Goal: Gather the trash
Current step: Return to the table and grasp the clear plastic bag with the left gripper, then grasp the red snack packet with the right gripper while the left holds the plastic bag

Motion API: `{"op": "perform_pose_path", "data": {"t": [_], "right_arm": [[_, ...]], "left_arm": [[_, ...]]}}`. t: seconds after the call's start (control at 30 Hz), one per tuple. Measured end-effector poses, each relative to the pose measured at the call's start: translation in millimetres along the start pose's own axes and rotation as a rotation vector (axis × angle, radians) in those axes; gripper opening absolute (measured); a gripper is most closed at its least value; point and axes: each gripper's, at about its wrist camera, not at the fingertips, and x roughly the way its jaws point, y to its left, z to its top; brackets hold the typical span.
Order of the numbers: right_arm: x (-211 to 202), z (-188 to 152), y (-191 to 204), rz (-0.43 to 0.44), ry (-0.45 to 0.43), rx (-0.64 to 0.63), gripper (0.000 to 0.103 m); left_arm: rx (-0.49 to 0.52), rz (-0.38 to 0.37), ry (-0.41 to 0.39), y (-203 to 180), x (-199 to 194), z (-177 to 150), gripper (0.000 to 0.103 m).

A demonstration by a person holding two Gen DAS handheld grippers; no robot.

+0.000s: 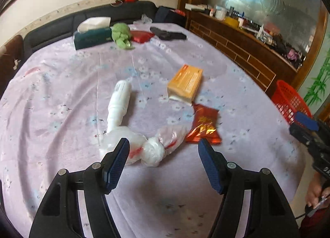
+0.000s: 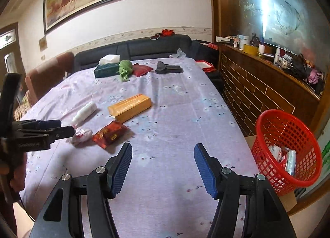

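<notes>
One red basket [image 2: 286, 151] off table edge, right of right gripper [image 2: 163, 167]; holds few wrappers, white-blue. Both grippers spread wide, empty. Left gripper [image 1: 164, 163] low over lilac tablecloth [image 1: 61, 93], crumpled plastic bag [image 1: 144, 147] just ahead between fingertips, long axis crosswise. Red foil wrapper [image 1: 203, 126] ahead-right. White bottle [image 1: 119, 103] ahead-left, cap toward gripper.

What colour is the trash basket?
Red. The basket shows best in the right wrist view, beside the table.
</notes>
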Motion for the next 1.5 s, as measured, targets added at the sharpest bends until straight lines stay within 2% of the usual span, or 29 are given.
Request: {"op": "perform_pose_path", "data": {"t": [0.13,0.23,0.47,0.73,0.8,1.07,1.4,1.5], "right_arm": [[1.7,-2.0,4.7,-0.005,0.016,-0.018,0.067],[2.4,-3.0,5.9,-0.01,0.024,-0.024,0.067],[3.7,-2.6,8.5,-0.005,0.031,-0.032,0.067],[7.0,-3.8,11.7,-0.003,0.039,-0.038,0.067],[7.8,-3.6,12.3,-0.002,0.041,-0.04,0.067],[8.2,-3.8,18.8,-0.015,0.038,-0.067,0.067],[8.7,-3.1,28.9,-0.021,0.031,-0.101,0.067],[8.8,-3.4,30.8,-0.022,0.031,-0.106,0.067]], "left_arm": [[0.034,0.014,0.001,2.4,10.5,2.8,0.068],[0.066,0.027,0.007,-1.2,15.3,4.6,0.072],[0.157,0.112,0.004,-11.7,20.8,2.2,0.072],[0.147,0.205,-0.005,-4.4,33.0,6.9,0.072],[0.138,0.217,-0.004,-2.7,35.7,8.2,0.069],[0.083,0.296,-0.007,9.4,40.7,10.9,0.039],[0.041,0.268,-0.027,15.7,34.0,8.0,0.036],[0.018,0.24,-0.035,18.6,28.4,6.7,0.034]]}}
